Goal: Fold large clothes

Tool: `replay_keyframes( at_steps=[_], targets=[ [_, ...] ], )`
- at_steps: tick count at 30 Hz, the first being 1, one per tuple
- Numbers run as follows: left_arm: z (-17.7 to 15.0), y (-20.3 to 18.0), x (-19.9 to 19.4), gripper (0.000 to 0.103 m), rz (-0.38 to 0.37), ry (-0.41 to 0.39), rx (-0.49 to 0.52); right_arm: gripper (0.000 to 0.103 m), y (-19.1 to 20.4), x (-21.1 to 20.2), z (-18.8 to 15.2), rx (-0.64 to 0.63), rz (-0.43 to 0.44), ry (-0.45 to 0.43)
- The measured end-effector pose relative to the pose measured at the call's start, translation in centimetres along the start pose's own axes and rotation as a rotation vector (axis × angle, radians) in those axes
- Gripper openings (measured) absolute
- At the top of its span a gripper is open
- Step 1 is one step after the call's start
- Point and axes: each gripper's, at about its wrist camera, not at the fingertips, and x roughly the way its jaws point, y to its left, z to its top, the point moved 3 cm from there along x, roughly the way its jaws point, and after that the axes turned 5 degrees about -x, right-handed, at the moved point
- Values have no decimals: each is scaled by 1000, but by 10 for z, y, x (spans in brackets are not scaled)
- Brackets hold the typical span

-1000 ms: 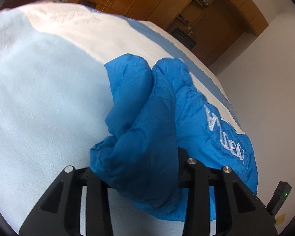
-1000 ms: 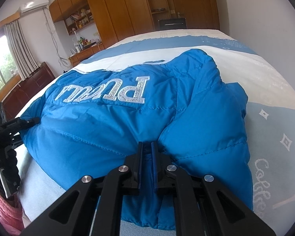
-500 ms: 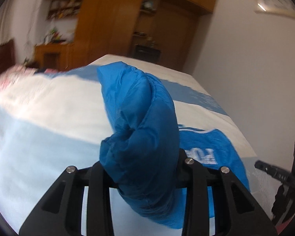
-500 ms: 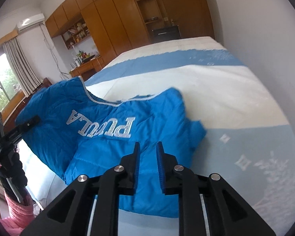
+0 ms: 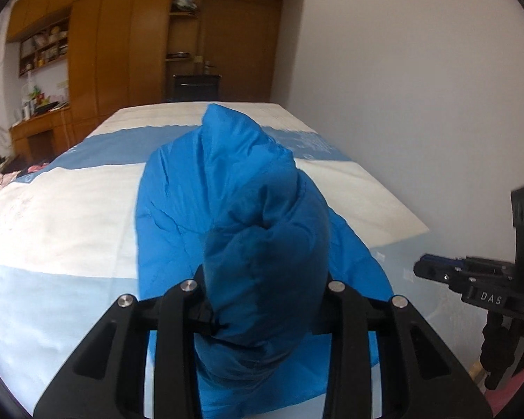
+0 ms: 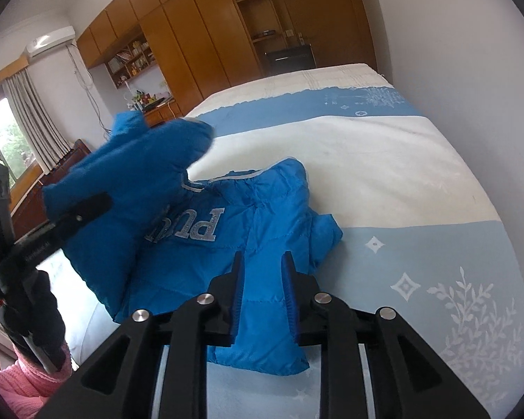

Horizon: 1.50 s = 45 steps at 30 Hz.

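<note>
— Where is the blue jacket [image 6: 262, 230] lying?

— Most of it lies on the bed [image 6: 384, 160], across the white and pale blue bands of the cover, with its silver lettering facing up. One padded part of it is lifted off the cover on my left side, and that is the part I hold.

— Which tool has it?

— My left gripper [image 5: 262, 300]. Its jaws are clamped on a thick bunch of the blue fabric, which bulges up between them and fills the middle of the left wrist view. From the right wrist view the same tool shows at the left edge, its dark fingers against the raised bunch.

— And your right gripper [image 6: 262, 296]?

— Its jaws are opening. They stand apart with a clear gap, the blue ribbed pads [image 6: 288, 296] facing each other above the near part of the jacket. The pads press on nothing; the fabric seen in the gap lies below them on the cover.

— Anything else close by?

— A pink knitted sleeve [image 6: 28, 377] at the lower left of the right wrist view, and wooden wardrobes [image 6: 199, 45] beyond the far end of the bed
</note>
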Motion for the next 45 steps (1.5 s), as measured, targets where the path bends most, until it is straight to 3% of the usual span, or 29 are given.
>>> replay_keyframes(
  at_steps=[10,18,25,29,33,37,40,45],
  targets=[
    [-33,-34,40,38,-27,103,118,24,-7,1,-2,11,-9,9],
    [-60,-40,59,42,-46,145,141,25,-10,5,-4,24,-12,21],
    [-72,-24,67,42,-101,149,100,27,-10,14,-2,35,4,44],
    [-66,-20,64,43,-114,179,87,41,-8,17,10,49,48,63],
    [-53,-17,51,52,-151,226,56,63,-1,19,26,54,96,77],
    [-40,-16,29,61,-195,242,34,68,3,31,43,79,166,109],
    [-27,-15,5,61,-230,205,34,70,4,46,54,130,220,151],
    [0,12,-14,62,-157,120,7,78,10,66,64,165,277,202]
  ],
)
